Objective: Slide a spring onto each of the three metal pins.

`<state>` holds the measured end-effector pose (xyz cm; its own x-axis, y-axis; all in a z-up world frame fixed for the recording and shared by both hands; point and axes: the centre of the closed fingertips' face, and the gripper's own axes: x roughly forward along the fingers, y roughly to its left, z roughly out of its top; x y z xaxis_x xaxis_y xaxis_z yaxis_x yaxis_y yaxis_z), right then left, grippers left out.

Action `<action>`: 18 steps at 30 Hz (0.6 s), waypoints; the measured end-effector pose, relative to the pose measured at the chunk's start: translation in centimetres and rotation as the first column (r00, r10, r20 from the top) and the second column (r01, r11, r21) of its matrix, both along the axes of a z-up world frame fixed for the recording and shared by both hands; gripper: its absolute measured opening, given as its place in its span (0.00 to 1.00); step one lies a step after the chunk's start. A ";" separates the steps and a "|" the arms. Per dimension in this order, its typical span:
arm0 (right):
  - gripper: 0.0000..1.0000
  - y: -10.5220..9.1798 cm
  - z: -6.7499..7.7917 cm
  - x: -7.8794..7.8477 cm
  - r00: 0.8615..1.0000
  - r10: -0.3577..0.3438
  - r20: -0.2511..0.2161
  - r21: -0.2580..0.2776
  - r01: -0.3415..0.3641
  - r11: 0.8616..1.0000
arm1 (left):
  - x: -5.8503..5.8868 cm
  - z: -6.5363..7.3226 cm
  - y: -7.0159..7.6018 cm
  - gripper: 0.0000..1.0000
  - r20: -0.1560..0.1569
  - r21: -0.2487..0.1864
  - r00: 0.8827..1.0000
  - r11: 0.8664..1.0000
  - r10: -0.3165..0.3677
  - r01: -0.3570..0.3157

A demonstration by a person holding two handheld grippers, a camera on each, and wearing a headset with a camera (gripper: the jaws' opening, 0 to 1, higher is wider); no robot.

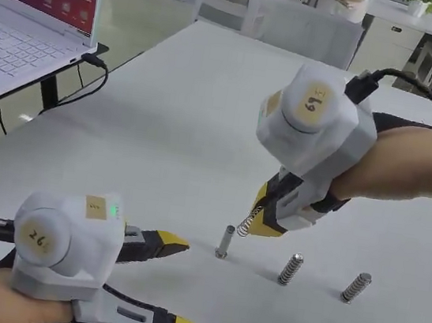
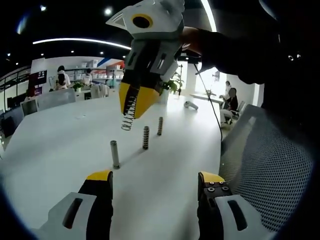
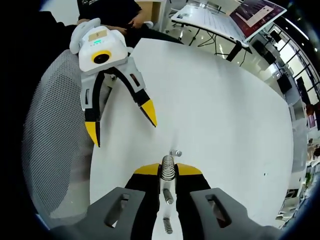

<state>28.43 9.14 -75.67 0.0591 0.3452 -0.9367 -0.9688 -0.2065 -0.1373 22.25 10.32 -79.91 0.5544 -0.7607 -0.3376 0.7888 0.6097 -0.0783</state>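
Observation:
Three metal pins stand in a row on the white table. The nearest pin (image 1: pixel 225 241) (image 2: pixel 115 154) (image 3: pixel 175 152) is bare. The middle pin (image 1: pixel 290 268) (image 2: pixel 145 137) and the far pin (image 1: pixel 355 287) (image 2: pixel 160 126) each carry a spring. My right gripper (image 1: pixel 260 219) (image 2: pixel 131 107) (image 3: pixel 168 172) is shut on a loose spring (image 1: pixel 248 221) (image 2: pixel 128 113) (image 3: pixel 168 168), which hangs tilted just above and beside the bare pin. My left gripper (image 1: pixel 183 289) (image 2: pixel 155 182) (image 3: pixel 122 122) stands open near the table's front, a short way from the bare pin, holding nothing.
An open laptop (image 1: pixel 28 17) sits on a side desk at the far left with a cable (image 1: pixel 92 73) hanging off it. A mesh office chair (image 2: pixel 270 165) (image 3: pixel 55 130) stands by the table edge. Other desks and people show in the background.

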 end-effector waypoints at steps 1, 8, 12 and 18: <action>0.09 0.1 -0.1 0.1 1.000 0.000 -0.002 -0.002 0.000 1.000 | 0.0 0.0 0.0 0.65 0.000 0.001 1.000 1.000 0.000 0.000; 0.09 0.8 -0.3 1.0 1.000 -0.001 -0.001 -0.023 0.001 1.000 | -0.1 -0.1 0.3 0.66 -0.001 0.002 1.000 1.000 0.004 -0.004; 0.09 1.0 -1.0 1.4 1.000 0.009 0.005 -0.050 -0.009 0.999 | -0.1 0.0 0.4 0.66 0.000 0.000 1.000 1.000 0.006 -0.006; 0.09 1.4 -1.6 1.6 1.000 0.015 -0.007 -0.069 -0.015 0.998 | -0.1 -0.1 0.8 0.67 0.000 -0.002 1.000 1.000 0.013 -0.013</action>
<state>29.99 10.52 -77.31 0.0486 0.2806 -0.9586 -0.9662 -0.2300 -0.1163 22.16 11.09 -80.02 0.5645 -0.7539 -0.3360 0.7807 0.6199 -0.0793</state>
